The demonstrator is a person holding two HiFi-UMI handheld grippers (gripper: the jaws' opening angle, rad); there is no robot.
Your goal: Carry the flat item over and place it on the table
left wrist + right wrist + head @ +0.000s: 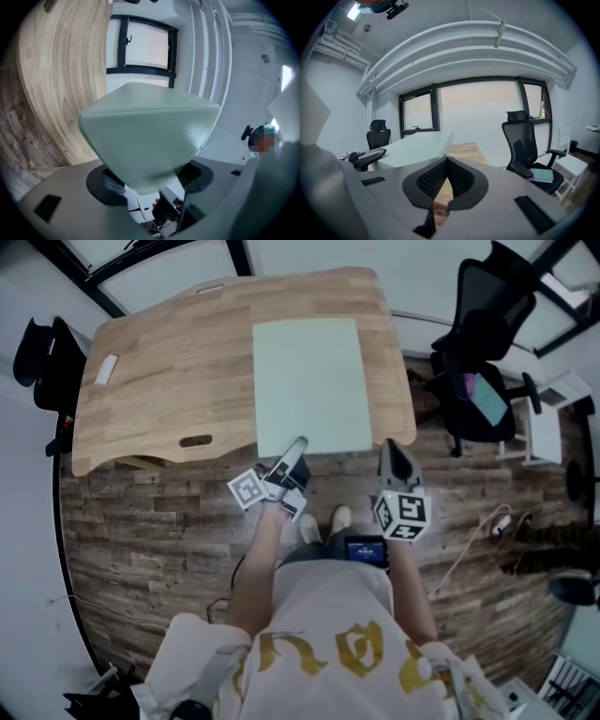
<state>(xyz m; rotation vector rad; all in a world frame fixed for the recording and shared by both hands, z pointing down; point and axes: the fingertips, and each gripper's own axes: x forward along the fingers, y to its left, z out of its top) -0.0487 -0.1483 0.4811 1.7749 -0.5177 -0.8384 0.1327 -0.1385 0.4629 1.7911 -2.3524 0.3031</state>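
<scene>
A pale green flat sheet (309, 381) lies on the wooden table (169, 371), its near edge just over the table's front edge. My left gripper (292, 454) is rolled on its side at the sheet's near left corner. In the left gripper view that corner of the sheet (150, 136) fills the wide gap between the jaws and meets both pads (108, 183). My right gripper (389, 448) is at the near right corner. Its pads (461, 180) meet at the tips, and the sheet's (412, 150) corner runs into the seam between them.
A black office chair (487, 343) with a book on its seat stands right of the table, and another chair (42, 352) at the far left. A small white object (106, 369) lies on the table's left part. A cable (478, 540) trails across the floor at right.
</scene>
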